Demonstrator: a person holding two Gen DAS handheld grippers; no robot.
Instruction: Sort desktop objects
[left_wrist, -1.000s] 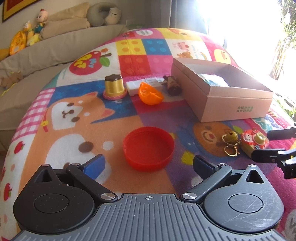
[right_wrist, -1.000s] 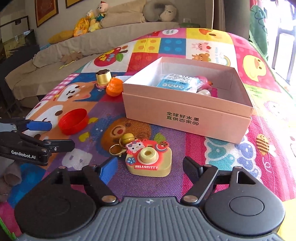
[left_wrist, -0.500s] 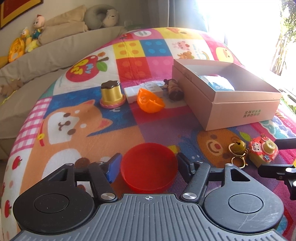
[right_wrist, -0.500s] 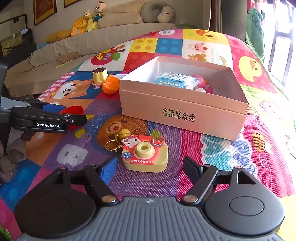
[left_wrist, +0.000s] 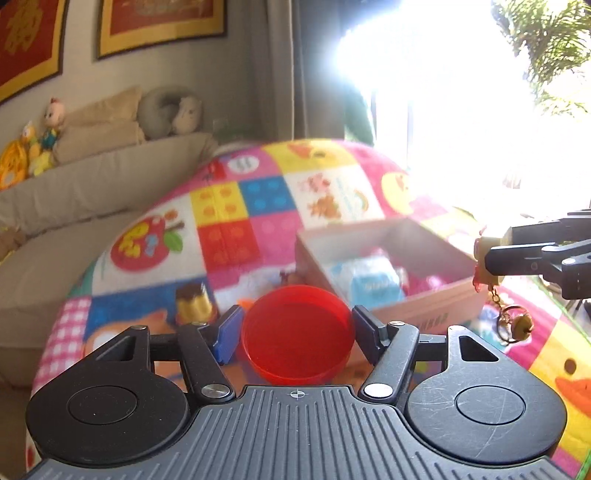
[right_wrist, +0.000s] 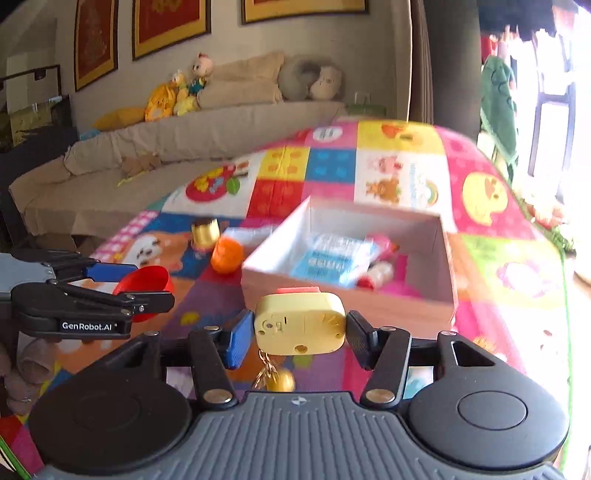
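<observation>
My left gripper (left_wrist: 297, 332) is shut on a red round lid (left_wrist: 297, 338) and holds it above the mat; both also show in the right wrist view, the gripper (right_wrist: 147, 286) and the lid (right_wrist: 146, 282). My right gripper (right_wrist: 299, 330) is shut on a yellow toy camera keychain (right_wrist: 300, 326), lifted, its bell and rings (right_wrist: 279, 380) dangling below. In the left wrist view the keychain (left_wrist: 487, 266) hangs at the right, near the pink open box (left_wrist: 413, 306). The box (right_wrist: 354, 306) holds a blue packet (right_wrist: 332, 258) and small items.
A gold cup (right_wrist: 205, 230), an orange half shell (right_wrist: 227, 254) and a white packet (right_wrist: 251, 232) lie on the colourful play mat (right_wrist: 406, 162) left of the box. A beige sofa (right_wrist: 184, 147) with plush toys runs behind. A bright window is at the right.
Both grippers closed on their objects and lifted them: left on the red lid, right on the camera keychain. Both views tilted up and moved toward the box.
</observation>
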